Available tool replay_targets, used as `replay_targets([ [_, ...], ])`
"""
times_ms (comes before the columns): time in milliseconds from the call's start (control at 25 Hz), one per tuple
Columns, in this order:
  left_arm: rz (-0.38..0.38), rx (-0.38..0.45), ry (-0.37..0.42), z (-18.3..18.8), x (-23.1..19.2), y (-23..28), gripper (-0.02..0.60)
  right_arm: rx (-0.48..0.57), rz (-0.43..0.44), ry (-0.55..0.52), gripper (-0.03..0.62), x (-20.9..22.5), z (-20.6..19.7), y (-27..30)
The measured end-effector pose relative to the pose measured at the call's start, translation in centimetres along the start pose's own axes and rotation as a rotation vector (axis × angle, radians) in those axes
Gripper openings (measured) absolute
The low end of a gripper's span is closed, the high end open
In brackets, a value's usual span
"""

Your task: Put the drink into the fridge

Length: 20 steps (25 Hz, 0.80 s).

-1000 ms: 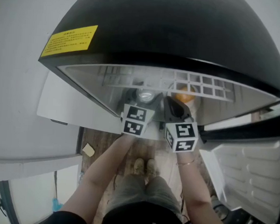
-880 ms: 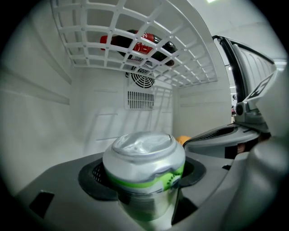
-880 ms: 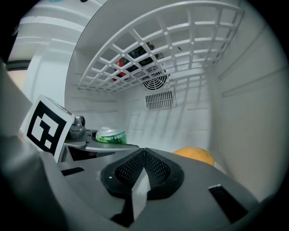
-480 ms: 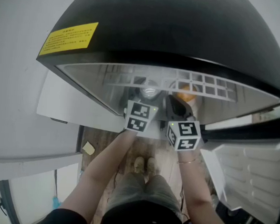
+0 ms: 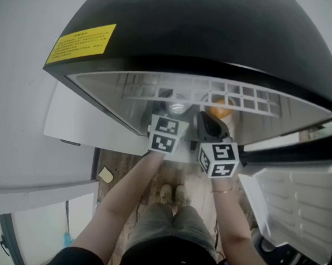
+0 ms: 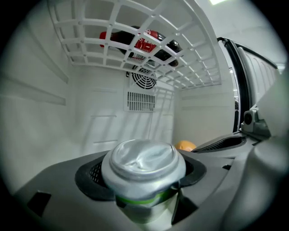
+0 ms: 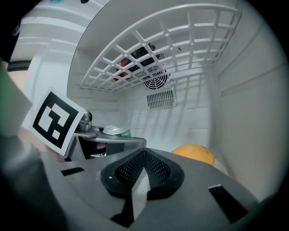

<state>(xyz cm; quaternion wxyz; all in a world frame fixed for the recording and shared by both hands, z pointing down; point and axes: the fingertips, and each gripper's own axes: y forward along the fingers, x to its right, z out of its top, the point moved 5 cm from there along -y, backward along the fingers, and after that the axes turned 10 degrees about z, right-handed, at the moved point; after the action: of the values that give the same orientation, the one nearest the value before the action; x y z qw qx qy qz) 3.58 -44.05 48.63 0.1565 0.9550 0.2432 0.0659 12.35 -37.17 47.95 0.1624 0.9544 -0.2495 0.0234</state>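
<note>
A silver drink can with a green band [image 6: 143, 173] sits clamped between the jaws of my left gripper [image 6: 144, 180], inside the white fridge compartment. From the head view the can's top [image 5: 177, 108] shows just under the wire shelf [image 5: 202, 95], ahead of the left gripper [image 5: 166, 123]. The right gripper view catches the same can [image 7: 116, 131] to its left. My right gripper [image 7: 142, 173] is shut with nothing in it, beside the left one inside the fridge [image 5: 212, 122].
An orange fruit [image 7: 193, 154] lies on the fridge floor at the right [image 6: 185, 145]. Red-labelled dark bottles [image 6: 144, 41] lie on the wire shelf [image 6: 135, 45] above. A fan grille [image 6: 140, 92] marks the back wall. The open door [image 5: 297, 206] stands at the right.
Both grippers have pushed a little further into the fridge; the can has moved deeper under the wire shelf with the left gripper.
</note>
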Motion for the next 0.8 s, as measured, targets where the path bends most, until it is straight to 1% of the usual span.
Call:
replay_targets([
  [320, 0.015, -0.004, -0.008, 0.0, -0.2, -1.3, 0.362, 0.025, 0.003, -0.006, 0.009, -0.8, 0.6, -1.2],
  [600, 0.023, 0.019, 0.001, 0.9, -0.4, -3.4, 0.362, 0.043, -0.007, -0.024, 0.009, -1.9, 1.5, -2.5],
  [800, 0.010, 0.032, 0.005, 1.4, -0.1, -5.0, 0.362, 0.056, -0.015, -0.036, 0.009, -2.9, 2.1, -3.8],
])
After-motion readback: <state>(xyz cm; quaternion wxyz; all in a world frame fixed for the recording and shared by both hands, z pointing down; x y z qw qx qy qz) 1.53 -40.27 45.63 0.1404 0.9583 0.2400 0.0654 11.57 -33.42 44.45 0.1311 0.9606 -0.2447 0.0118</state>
